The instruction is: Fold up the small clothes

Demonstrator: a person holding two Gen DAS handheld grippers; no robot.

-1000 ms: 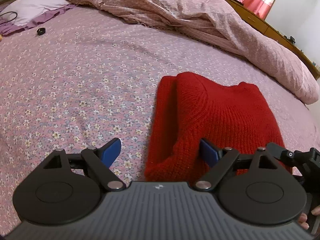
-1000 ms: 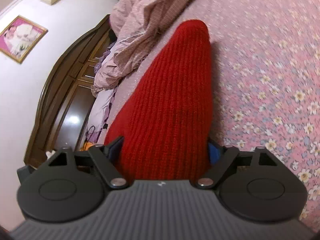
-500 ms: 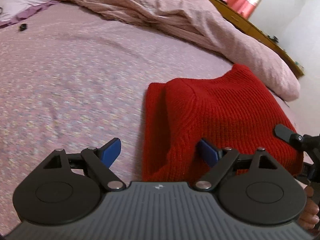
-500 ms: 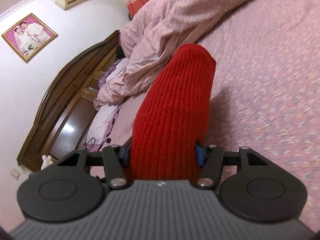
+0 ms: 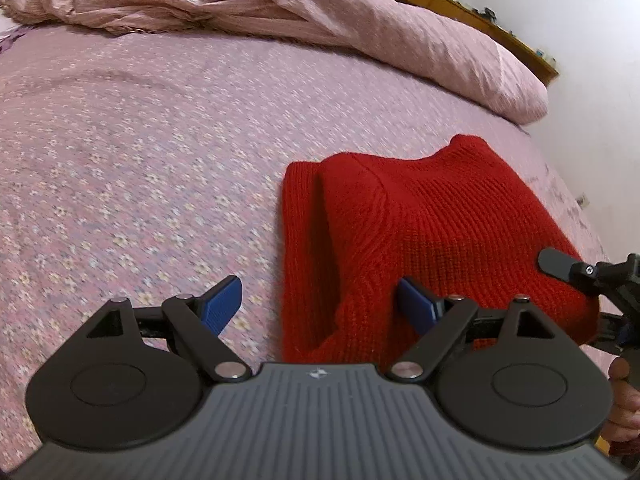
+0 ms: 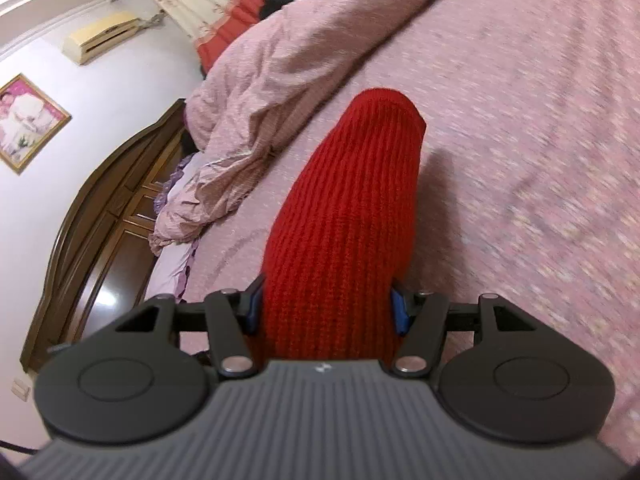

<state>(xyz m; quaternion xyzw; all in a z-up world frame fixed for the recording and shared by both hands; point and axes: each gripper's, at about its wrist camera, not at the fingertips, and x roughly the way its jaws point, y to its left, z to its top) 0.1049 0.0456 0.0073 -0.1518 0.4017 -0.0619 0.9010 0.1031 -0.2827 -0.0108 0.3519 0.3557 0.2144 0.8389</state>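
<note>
Two grippers worked over one wide bed [image 5: 120,152], its flowered sheet spreading ahead of both tools, with a rumpled quilt [image 5: 360,20] heaped at the far side. Between them lay the red sweater [image 5: 432,232], already doubled up on the sheet. From the left gripper [image 5: 318,298] it sat ahead and to the right, its folded edge running straight away from the tool. That gripper's blue fingers [image 5: 222,300] stood wide apart, the left one over bare sheet and the right one at the near fold, gripping nothing. The right gripper [image 6: 326,308] had its fingers drawn in on the near end of the sweater, clamped on a thick roll of knit. From there the sweater stretched directly forward along the tool's own line, far end lifted off the sheet, it seemed. Judging by this, the right hand was nearer and held control; the next fold would likely carry that held end across toward the open left tool.
</note>
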